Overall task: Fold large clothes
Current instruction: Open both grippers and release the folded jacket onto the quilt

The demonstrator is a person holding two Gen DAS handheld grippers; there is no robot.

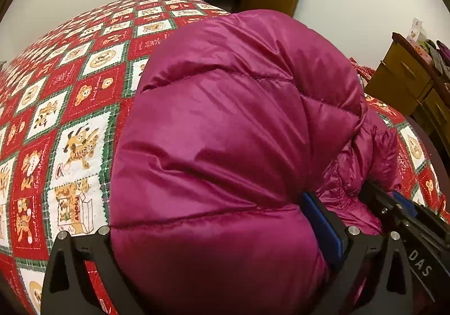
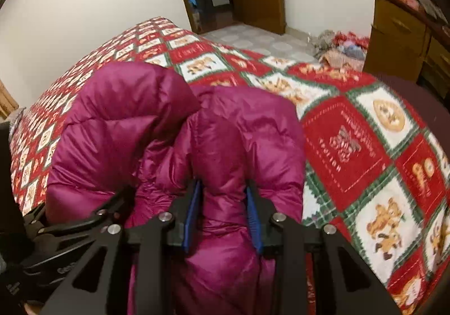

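where pinched, jacket (image 2: 225, 146) between right claw (image 2: 223, 216)

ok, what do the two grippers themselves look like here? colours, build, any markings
Both match: matte black angular frames with triangular cutouts, round silver bolts at the joints, flat blue pads inside the fingers. The left gripper and right gripper look identical in build. In the left view the right one's body shows white letters "DAS". No cables, hands or sleeves visible.

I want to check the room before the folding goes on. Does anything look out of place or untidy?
Yes: a heap of mixed clothes lies on the floor beside the wooden dresser, past the bed. The magenta down jacket looks undamaged.
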